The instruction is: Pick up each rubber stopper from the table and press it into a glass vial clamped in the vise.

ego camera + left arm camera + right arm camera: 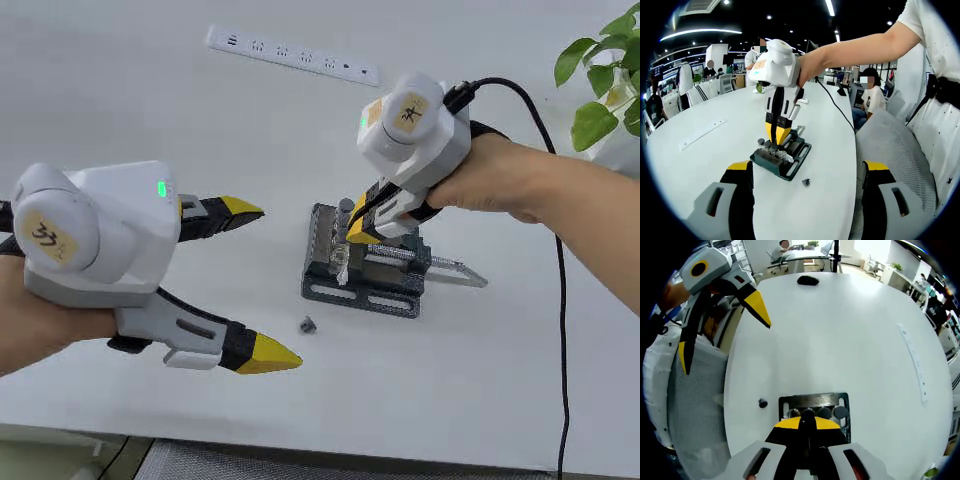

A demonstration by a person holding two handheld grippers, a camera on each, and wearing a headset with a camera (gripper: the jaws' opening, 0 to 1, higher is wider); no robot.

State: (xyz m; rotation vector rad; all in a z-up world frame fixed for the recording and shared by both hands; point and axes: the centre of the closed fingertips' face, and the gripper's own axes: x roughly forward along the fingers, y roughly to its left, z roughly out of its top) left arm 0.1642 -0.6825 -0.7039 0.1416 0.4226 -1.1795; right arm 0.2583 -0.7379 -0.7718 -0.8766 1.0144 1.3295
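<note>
A dark vise (385, 290) stands mid-table and clamps a row of glass vials (340, 262). Two of the vials in the vise (846, 405) carry grey stoppers (839, 412). My right gripper (362, 230) points down over the row, shut on a dark rubber stopper (807, 416) just above the vials. It also shows from the side as the right gripper (778, 136) over the vise (790, 162). A loose stopper (308, 324) lies on the table in front of the vise, also the loose stopper (806, 182) (762, 402). My left gripper (270, 285) hovers open to the left, holding nothing.
A white power strip (292, 54) lies at the back of the white table (150, 130). A potted plant (605, 75) stands at the right edge, and a black cable (555, 250) trails from the right gripper. People and desks fill the room behind.
</note>
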